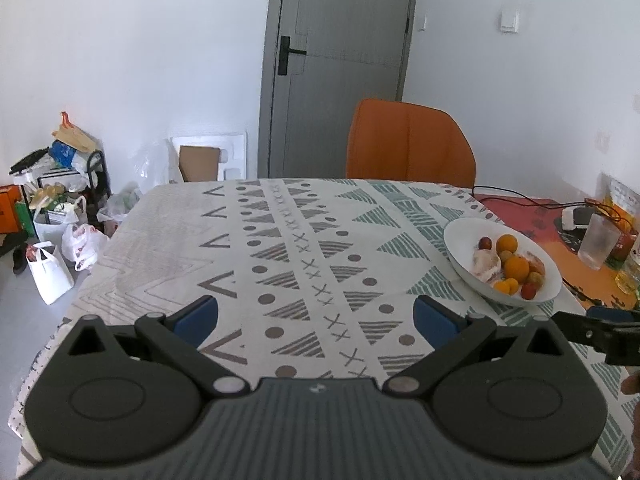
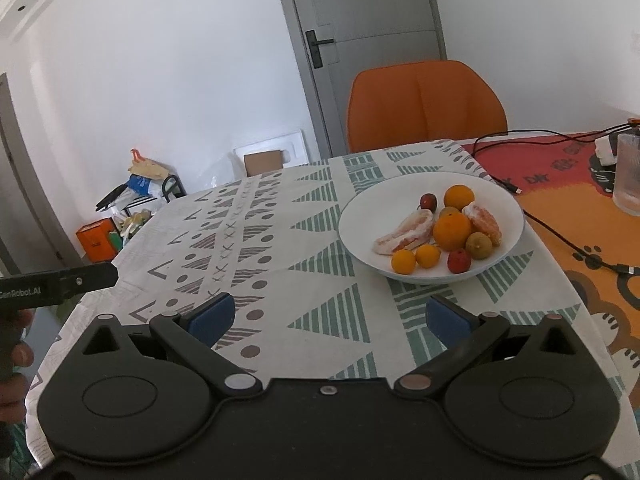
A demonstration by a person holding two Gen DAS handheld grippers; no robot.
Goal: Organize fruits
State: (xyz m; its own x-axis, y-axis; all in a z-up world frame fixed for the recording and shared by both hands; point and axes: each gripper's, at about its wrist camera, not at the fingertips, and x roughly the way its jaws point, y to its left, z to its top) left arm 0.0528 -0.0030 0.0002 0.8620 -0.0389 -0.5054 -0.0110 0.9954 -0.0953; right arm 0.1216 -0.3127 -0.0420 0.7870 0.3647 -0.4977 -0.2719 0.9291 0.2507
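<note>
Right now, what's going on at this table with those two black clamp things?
A person holds a two-finger gripper in each hand above the patterned tablecloth. Both the left gripper and the right gripper are open and hold nothing. Ahead of the right one stands a white plate with oranges, small red fruits and peeled citrus pieces, all untouched. The fruit sorting has not visibly begun.

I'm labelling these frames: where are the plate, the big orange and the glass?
Plate (image 2: 360, 216): right wrist view, bare left inner wall.
Big orange (image 2: 452, 231): right wrist view, middle of its peel.
Glass (image 2: 629, 176): right wrist view, ribbed side wall.
</note>
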